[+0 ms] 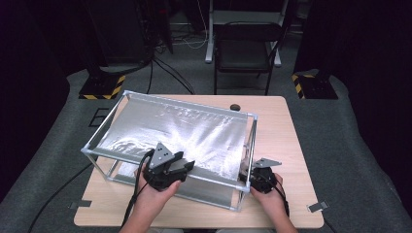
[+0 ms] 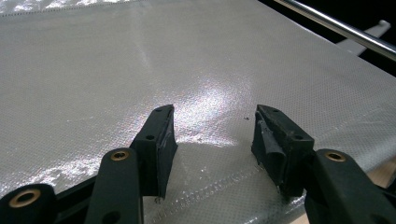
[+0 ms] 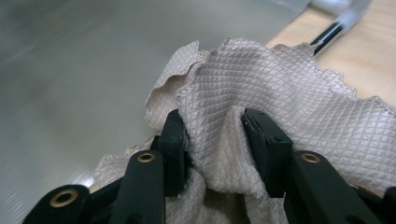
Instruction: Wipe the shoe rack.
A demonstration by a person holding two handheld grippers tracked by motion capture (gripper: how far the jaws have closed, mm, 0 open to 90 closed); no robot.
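I judge the step in hand is wiping the silvery sheet (image 1: 175, 131) stretched over the metal frame (image 1: 245, 145), so I want to keep the cloth (image 3: 261, 112) bunched firmly and drag it flat across the surface with light, even pressure, so the sheet does not sag or the cloth slip free. My right gripper (image 3: 212, 140) has its jaws pinching a fold of the quilted beige cloth, which bulges up between them and spreads toward the upper right of the right gripper view, over the sheet's edge and the wooden table (image 3: 373, 51). In the high view the right gripper (image 1: 262, 174) sits at the lower right corner of the frame, the cloth (image 1: 246, 156) just above it against the frame's post. My left gripper (image 2: 212, 140) has its jaws spread apart, holding nothing, low over the sheet (image 2: 140, 60) near its seamed front edge; I would use it to steady that edge while the right wipes
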